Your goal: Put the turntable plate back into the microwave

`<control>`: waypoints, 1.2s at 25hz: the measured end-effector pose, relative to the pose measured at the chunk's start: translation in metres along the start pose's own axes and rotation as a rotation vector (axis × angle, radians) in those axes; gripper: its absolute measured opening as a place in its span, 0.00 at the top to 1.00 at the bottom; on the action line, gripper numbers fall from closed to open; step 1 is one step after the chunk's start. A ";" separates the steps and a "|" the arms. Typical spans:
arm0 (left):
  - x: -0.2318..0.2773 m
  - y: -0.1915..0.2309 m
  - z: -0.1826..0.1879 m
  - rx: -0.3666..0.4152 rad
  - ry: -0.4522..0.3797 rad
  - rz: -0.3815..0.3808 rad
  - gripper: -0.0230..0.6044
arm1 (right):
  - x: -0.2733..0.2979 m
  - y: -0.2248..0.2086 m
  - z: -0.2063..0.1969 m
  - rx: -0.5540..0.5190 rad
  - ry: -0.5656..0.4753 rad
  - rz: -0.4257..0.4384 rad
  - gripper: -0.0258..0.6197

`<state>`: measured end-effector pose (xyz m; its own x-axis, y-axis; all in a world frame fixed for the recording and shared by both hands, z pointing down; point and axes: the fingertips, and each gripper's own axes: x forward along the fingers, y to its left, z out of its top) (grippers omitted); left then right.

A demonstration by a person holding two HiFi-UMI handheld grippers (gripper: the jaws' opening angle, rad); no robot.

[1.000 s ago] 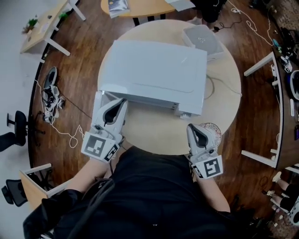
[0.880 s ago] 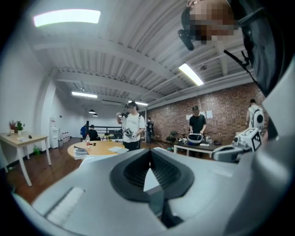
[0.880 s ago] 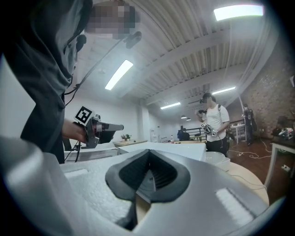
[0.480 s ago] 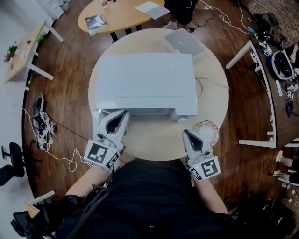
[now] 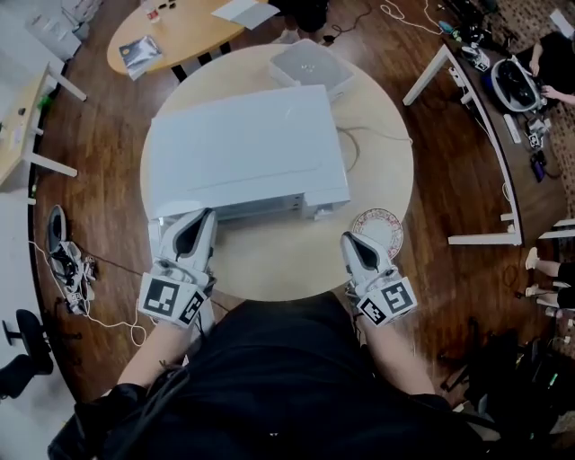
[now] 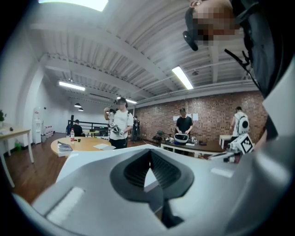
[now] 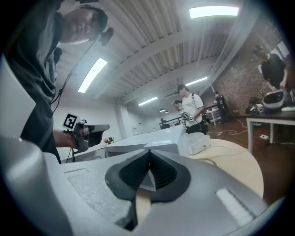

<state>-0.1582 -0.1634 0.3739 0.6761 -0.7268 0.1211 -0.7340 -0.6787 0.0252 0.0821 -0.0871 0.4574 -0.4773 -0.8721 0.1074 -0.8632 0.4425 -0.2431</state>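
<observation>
Ceiling tubes [image 7: 214, 11] glaring, even indoor light, fisheye edges warped (corners dark)

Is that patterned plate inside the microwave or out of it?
Out. The plate lies on the round table, right of the microwave and beside the right gripper.

Shot from the person's head, the top camera looks steeply down on the round tabletop [image 5: 269, 265] and the white microwave [image 5: 243, 148], with the left gripper [image 5: 199, 220] and right gripper [image 5: 350, 243] at the near edge. The left gripper view rides close behind its own fingers [image 6: 131, 171], facing almost level over the microwave toward a brick wall [image 6: 207, 113]. The right gripper view is set equally low, looking across the tabletop (each catches the other gripper at its side). All three share the microwave.
</observation>
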 end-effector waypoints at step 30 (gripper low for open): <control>0.109 -0.111 0.027 0.168 0.002 -0.372 0.96 | -0.152 -0.094 -0.034 0.010 -0.036 -0.457 0.96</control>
<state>-0.0010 -0.1699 0.3580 0.8935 -0.4279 0.1360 -0.4182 -0.9034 -0.0951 0.2297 0.0111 0.4971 -0.0415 -0.9841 0.1728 -0.9821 0.0083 -0.1882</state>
